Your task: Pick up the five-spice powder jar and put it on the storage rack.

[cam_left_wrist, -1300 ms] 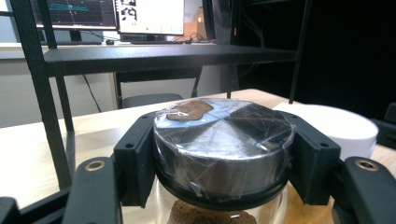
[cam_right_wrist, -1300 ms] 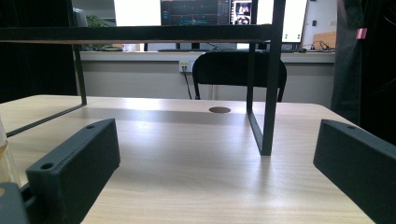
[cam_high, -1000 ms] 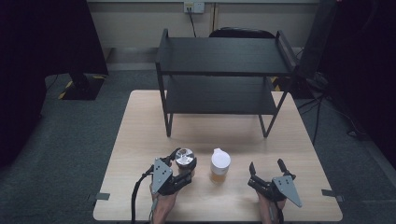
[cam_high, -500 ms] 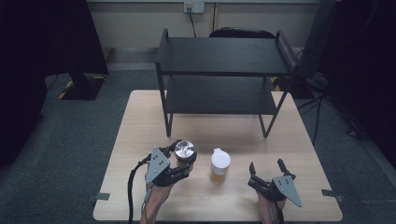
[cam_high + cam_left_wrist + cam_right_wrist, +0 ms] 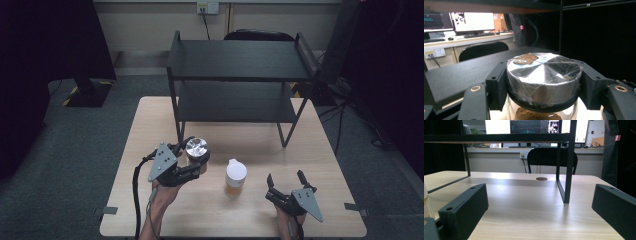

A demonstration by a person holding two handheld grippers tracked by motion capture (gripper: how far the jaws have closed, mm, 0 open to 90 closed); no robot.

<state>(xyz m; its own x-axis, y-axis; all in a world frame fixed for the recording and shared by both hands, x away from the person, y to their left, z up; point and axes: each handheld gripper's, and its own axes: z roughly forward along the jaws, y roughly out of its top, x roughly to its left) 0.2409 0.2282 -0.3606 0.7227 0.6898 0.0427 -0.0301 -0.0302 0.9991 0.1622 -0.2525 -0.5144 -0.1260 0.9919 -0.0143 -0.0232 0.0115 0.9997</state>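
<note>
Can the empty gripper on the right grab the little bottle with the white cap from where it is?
Probably yes. The right gripper rests open on the table, and the white-capped bottle stands just to its left with bare tabletop between. The left gripper, holding the silver-lidded jar, is off to the side.

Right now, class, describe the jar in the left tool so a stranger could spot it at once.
Start at the black two-tier shelf on the wooden table. Before its left leg, the left tool grips a glass jar of brown powder. Its shiny silver lid distinguishes it from the white-lidded jar beside it.
</note>
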